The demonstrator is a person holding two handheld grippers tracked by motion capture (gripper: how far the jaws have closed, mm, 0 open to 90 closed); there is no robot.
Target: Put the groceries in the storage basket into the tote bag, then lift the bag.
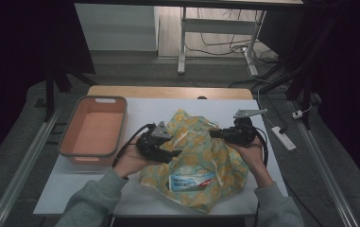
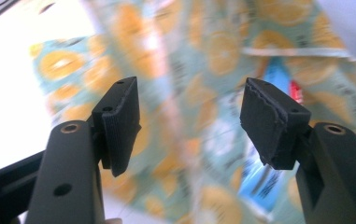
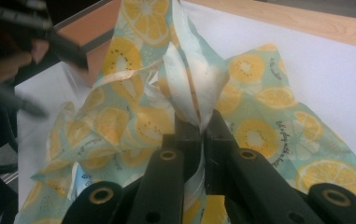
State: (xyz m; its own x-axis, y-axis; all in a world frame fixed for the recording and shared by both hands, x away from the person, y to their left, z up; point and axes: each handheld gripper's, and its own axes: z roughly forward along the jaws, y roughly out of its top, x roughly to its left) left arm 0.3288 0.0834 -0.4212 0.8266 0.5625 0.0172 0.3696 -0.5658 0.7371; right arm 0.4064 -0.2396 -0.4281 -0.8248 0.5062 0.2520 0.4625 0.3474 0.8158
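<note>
A fruit-printed cloth bag (image 1: 201,158) lies crumpled on the white table (image 1: 168,106), between the 2 hands. Its upper edge is drawn up toward the right gripper (image 1: 218,134), whose jaws are pressed together on a fold of the bag's rim, as the right gripper view makes plain: the fabric (image 3: 192,93) rises out of the closed pads like a peak. The left gripper (image 1: 172,153) is held at the bag's left side, its jaws spread with nothing between them; in the left gripper view the pads (image 2: 119,123) stand well apart and the blurred cloth (image 2: 199,60) is seen beyond them.

The coming move is judged to turn on 1 relation: the free part of the bag's rim lies ahead of and just to the right of the left gripper, opposite the pinch already made. A second grip there would probably allow the mouth to be pulled apart. The bag's long axis runs roughly from the raised rim, far from the person, down to the near table edge.

As to containers, 2 are seen. Inside the bag a blue and white packet with a red patch (image 1: 192,180) is visible near its lower end. The pink tub (image 1: 94,130) stands at the left of the table, near the left gripper but apart from it, and nothing is seen in it.
</note>
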